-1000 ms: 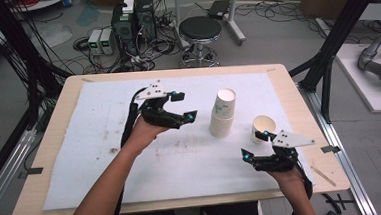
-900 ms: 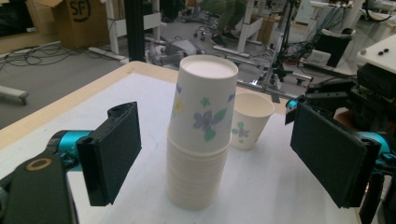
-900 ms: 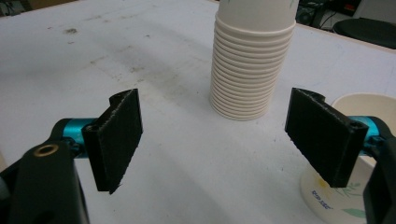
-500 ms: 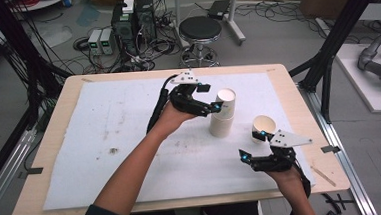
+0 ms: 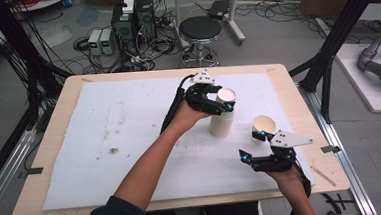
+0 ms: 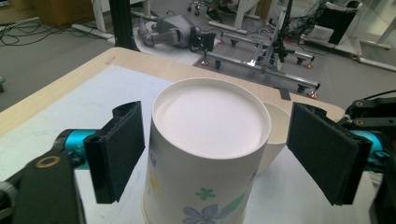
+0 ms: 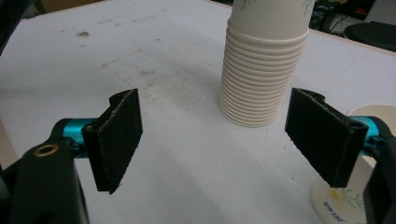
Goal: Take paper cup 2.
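A: Left tool point(image 5: 222, 105) status?
B: At top of inverted cup stack point(image 5: 222, 116), centre-right of tabletop point(image 5: 54, 116). Jaws have just been closing, stack's top cup between them. In left gripper view one pad point(image 6: 122, 148) sits just beside the cup wall, the other clearly apart. No grip yet, so released.
A: Right tool point(image 5: 253, 144)?
B: Near-right, jaws spread wide, nothing between pads. Released.
A: Stack position?
B: Standing upright on white sheet point(image 5: 105, 142), bases up, approx. mid-depth, right of centre. Floral print on cups.
A: Other items?
B: Single cup point(image 5: 263, 128), mouth up, just right of stack, beside right tool. Touching its far jaw? Poss., view too coarse to confirm.
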Motion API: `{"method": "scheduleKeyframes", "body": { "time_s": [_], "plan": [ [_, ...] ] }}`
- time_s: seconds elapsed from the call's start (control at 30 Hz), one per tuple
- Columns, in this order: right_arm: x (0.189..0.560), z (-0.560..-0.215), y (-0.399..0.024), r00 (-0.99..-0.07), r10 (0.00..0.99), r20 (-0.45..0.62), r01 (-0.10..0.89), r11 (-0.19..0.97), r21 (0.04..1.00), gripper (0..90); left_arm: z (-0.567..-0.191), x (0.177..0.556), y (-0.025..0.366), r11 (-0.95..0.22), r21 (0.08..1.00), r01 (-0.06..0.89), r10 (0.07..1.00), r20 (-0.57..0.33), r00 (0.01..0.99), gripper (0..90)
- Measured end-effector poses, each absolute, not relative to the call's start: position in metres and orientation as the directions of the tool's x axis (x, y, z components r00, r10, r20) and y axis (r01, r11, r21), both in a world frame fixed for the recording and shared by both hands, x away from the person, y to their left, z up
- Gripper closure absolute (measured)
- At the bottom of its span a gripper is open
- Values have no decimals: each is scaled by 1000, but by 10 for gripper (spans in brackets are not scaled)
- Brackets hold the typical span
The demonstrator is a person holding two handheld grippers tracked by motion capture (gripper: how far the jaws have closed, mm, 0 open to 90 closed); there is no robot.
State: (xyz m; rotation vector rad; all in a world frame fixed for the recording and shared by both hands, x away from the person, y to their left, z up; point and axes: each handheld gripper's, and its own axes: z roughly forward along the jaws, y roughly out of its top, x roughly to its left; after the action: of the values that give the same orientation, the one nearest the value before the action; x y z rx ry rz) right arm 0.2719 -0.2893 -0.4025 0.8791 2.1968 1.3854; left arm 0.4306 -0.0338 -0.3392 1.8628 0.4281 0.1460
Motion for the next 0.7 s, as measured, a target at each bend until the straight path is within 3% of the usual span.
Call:
{"method": "scheduleKeyframes", "body": {
  "time_s": [0.2, 0.7],
  "plan": [
    [272, -402, -290, -721, 693, -1, 294, 307, 905, 194, -340, 433, -33, -270, 938, 220, 369, -110, 923, 325],
    [272, -402, -289, -726, 687, 4, 291, 302, 908, 194, -311, 420, -19, -126, 978, 166, 382, -107, 918, 352]
  ]
}}
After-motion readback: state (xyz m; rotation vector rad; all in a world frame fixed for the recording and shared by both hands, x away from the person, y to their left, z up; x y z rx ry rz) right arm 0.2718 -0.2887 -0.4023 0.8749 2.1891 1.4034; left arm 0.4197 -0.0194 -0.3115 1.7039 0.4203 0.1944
